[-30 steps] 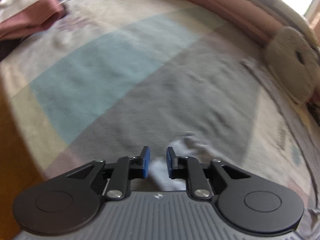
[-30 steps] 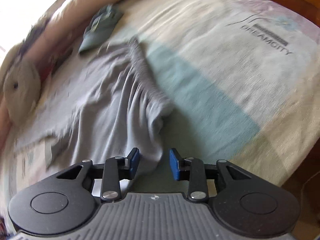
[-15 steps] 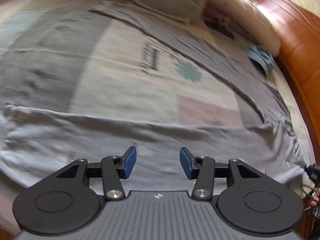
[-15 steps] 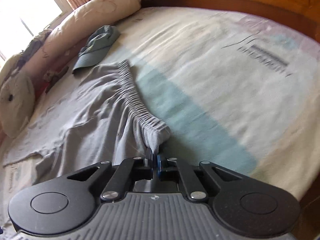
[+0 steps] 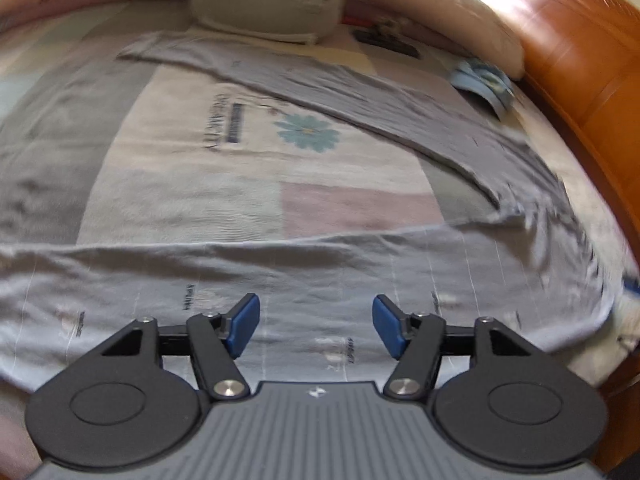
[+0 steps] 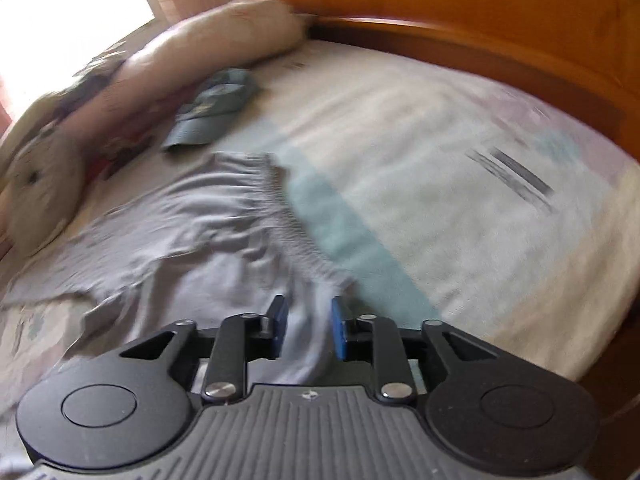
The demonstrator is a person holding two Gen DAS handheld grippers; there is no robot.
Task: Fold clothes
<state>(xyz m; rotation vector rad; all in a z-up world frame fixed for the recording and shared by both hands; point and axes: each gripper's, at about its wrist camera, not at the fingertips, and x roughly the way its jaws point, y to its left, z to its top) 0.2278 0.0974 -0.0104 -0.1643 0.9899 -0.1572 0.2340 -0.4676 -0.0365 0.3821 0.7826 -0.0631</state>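
Left gripper (image 5: 316, 330) hangs over the near leg of the grey trousers (image 5: 360, 264), jaws wide apart and just been opening, blue pads clear of the cloth, nothing pinched between them. Over on the right wrist view, the right gripper (image 6: 307, 328) has its jaws parted too, just been opening, and a hump of the trousers by the elastic waistband (image 6: 288, 224) sits in the gap; whether the pads still touch it is hard to say through the blur. The trousers lie spread flat on the patchwork bedsheet (image 5: 224, 184), one leg across the near edge, the other running off diagonally. Beyond the waistband, a blue-green cap (image 6: 212, 112) rests on the sheet. Farther back a round cushion (image 5: 268, 4), a long pale pillow (image 6: 216, 48), then the orange wooden bed frame (image 6: 500, 12).
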